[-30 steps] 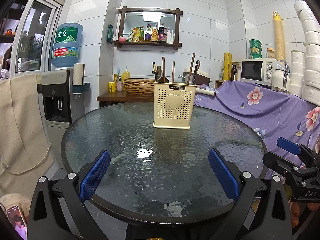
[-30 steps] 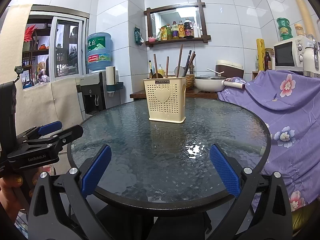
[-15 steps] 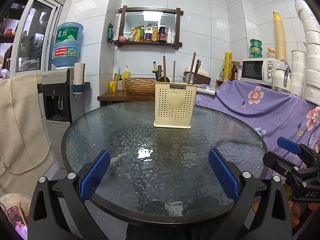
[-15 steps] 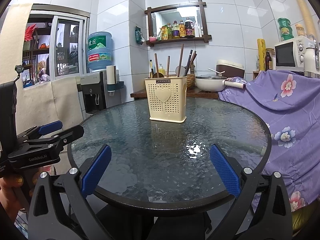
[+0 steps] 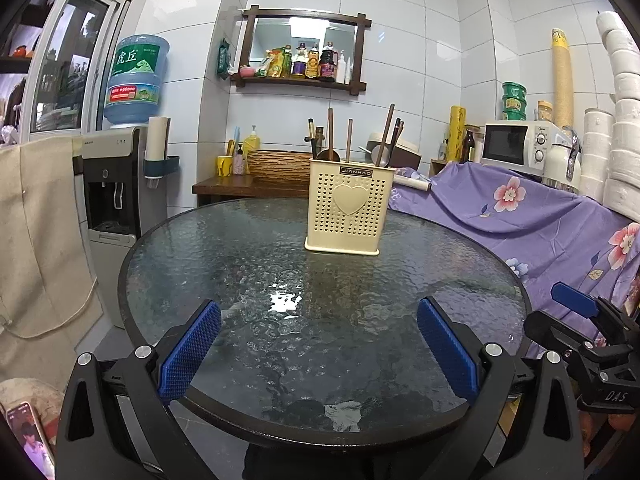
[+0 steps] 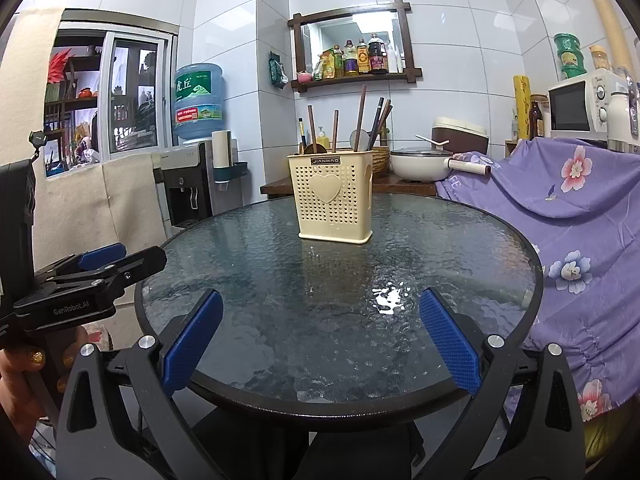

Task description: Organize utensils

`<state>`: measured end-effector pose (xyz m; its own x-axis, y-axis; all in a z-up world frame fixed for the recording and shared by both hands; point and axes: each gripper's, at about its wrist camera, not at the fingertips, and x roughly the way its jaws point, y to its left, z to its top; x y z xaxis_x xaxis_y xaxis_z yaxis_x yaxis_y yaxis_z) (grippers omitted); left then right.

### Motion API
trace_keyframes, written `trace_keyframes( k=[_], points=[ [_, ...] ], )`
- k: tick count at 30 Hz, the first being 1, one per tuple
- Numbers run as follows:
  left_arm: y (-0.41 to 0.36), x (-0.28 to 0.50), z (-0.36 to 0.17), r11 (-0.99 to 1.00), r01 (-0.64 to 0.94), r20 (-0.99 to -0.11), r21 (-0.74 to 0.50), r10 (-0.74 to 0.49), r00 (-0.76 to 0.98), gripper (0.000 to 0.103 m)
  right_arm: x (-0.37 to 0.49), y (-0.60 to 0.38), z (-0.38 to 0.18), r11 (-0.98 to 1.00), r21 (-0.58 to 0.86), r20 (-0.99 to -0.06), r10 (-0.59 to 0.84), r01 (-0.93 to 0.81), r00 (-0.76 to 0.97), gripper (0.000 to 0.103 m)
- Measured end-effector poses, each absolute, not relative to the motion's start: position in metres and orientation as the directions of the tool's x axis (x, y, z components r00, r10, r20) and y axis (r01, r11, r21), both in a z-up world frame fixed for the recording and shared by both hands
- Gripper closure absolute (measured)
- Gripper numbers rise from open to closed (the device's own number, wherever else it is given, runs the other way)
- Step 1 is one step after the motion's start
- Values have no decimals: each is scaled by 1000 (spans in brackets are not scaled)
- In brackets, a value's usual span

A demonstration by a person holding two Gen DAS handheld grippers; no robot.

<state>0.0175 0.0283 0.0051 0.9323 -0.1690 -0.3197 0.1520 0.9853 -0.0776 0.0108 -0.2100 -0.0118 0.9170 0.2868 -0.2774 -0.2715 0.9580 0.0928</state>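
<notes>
Glass round table (image 5: 240,264) bears a cream perforated holder (image 5: 346,210) toward its far side, with utensils (image 5: 352,140) standing upright inside, while the left gripper (image 5: 318,350) and right gripper (image 6: 320,344) hover spread wide and empty over the near rim.

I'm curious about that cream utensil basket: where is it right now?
The cream utensil holder stands upright on the far side of the round glass table, centred ahead of both open grippers.
</notes>
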Motion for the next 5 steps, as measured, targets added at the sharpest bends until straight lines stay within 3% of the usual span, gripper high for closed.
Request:
trace_keyframes(
  k=[5],
  points=[
    [27,15,6,982,172,-305,-79,-188,934,7,12,-210,-12,958,93,-278,286,-271,917,6]
  ],
)
